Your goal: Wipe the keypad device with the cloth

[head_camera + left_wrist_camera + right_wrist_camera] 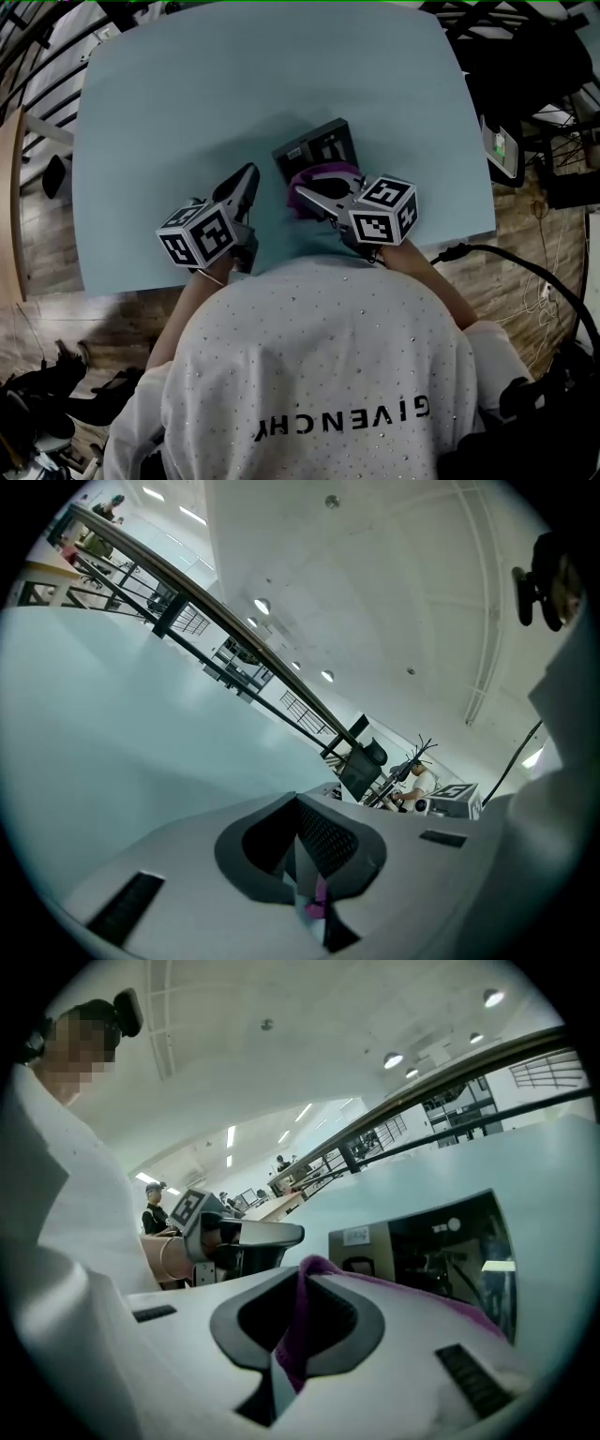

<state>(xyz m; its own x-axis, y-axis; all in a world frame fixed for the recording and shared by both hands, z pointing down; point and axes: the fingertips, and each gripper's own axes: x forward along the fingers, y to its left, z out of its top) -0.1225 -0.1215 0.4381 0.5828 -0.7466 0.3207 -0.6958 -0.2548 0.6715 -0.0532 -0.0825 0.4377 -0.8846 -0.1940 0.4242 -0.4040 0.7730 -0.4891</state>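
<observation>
Right gripper view: my right gripper (298, 1283) is clamped on the purple cloth (291, 1335). A fold is pinched betw. the jaws, the rest drapes off toward 3 o'clock. The keypad device (427, 1255) lies just beyond the tips.

Head view: device is near the worktop (169, 112) centre, at my 12 o'clock. Cloth touches its near edge, at its 6 o'clock. Left gripper (247, 180) is at the device's 8 o'clock, apart from it, jaws together. Nothing held that I can ID (purplish fleck at the seam, unclear).

Step, my read: wipe just starting, most of the top uncovered.

Next: press cloth flat and sweep along the long axis. Left may need to steady the body, since it could slide.

Orientation: lies flat, long axis approx 8→2 o'clock. Labelled end at 8, dark panel at 2. Which end is the keypad's top I can't tell.
</observation>
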